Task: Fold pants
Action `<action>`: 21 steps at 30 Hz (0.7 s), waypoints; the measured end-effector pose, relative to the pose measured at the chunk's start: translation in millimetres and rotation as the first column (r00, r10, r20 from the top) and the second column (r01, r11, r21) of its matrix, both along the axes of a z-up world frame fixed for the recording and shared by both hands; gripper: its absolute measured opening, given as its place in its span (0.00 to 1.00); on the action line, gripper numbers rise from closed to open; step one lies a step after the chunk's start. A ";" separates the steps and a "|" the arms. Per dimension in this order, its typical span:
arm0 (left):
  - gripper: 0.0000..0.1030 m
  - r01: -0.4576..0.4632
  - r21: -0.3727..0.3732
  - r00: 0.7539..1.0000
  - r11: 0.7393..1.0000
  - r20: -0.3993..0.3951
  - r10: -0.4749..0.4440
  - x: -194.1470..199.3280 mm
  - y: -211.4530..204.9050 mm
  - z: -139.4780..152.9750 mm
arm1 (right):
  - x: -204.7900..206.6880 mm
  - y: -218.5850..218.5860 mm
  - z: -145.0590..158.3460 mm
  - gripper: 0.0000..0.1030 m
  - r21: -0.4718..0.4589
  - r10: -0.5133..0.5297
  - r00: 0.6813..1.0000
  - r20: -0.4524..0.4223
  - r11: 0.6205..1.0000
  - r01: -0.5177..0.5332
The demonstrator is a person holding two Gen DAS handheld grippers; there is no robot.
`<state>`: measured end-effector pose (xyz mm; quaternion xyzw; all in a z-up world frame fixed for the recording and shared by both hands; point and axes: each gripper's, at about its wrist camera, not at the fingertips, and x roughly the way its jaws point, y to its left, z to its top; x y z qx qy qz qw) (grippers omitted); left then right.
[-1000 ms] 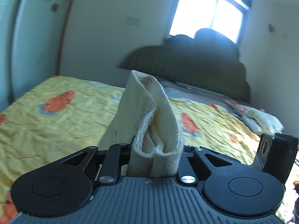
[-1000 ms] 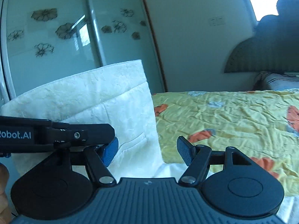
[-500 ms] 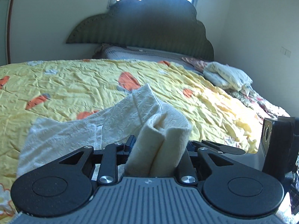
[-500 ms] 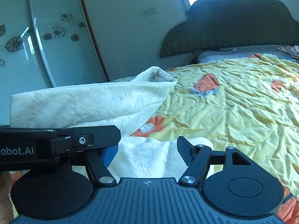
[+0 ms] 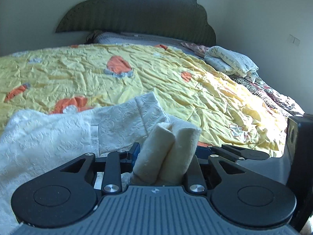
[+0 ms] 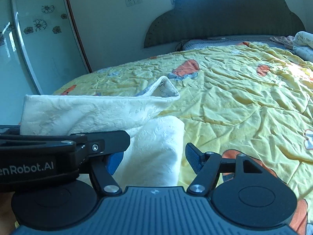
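The cream textured pants (image 5: 58,133) lie on the yellow bedspread (image 5: 176,74). My left gripper (image 5: 166,156) is shut on a bunched fold of the pants, which sticks up between its fingers. In the right wrist view the pants (image 6: 93,109) drape in a folded layer at the left, with the waistband label showing. My right gripper (image 6: 154,156) is open, its jaws wide apart around a white fold of the pants (image 6: 156,146) without pinching it. The left gripper's body (image 6: 58,156) crosses the left of that view.
A dark scalloped headboard (image 5: 137,9) stands at the far end. A folded printed blanket (image 5: 230,60) and striped clothes lie at the bed's right side. Glass wardrobe doors with flower prints (image 6: 35,39) stand to the left.
Both grippers have tilted down and lowered toward the bed. The pants, which hung upright, now lie spread on the bedspread. The left stays shut on the fold; the right stays open.
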<state>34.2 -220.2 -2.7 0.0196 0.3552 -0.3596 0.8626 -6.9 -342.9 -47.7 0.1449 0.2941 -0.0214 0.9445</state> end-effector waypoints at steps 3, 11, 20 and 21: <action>0.30 0.010 0.012 0.998 1.000 -0.063 -0.009 8.8 -4.6 -13.5 | -12.0 -8.4 -7.2 0.68 -0.016 -0.015 0.999 -0.049 1.000 0.014; 0.64 0.094 -0.125 0.993 0.988 -0.055 -0.101 -1.5 -0.7 1.9 | -67.2 -35.6 -2.5 0.74 -0.092 -0.178 0.982 -0.068 0.981 0.171; 0.69 -0.030 -0.144 0.998 0.989 0.042 0.036 4.3 71.3 45.3 | -102.7 -35.1 28.0 0.74 0.113 -0.157 0.981 0.118 0.983 0.144; 0.69 -0.055 -0.136 0.996 0.989 0.056 0.063 4.7 83.9 45.6 | -103.8 -33.3 30.1 0.74 0.178 -0.113 0.983 0.141 0.980 0.088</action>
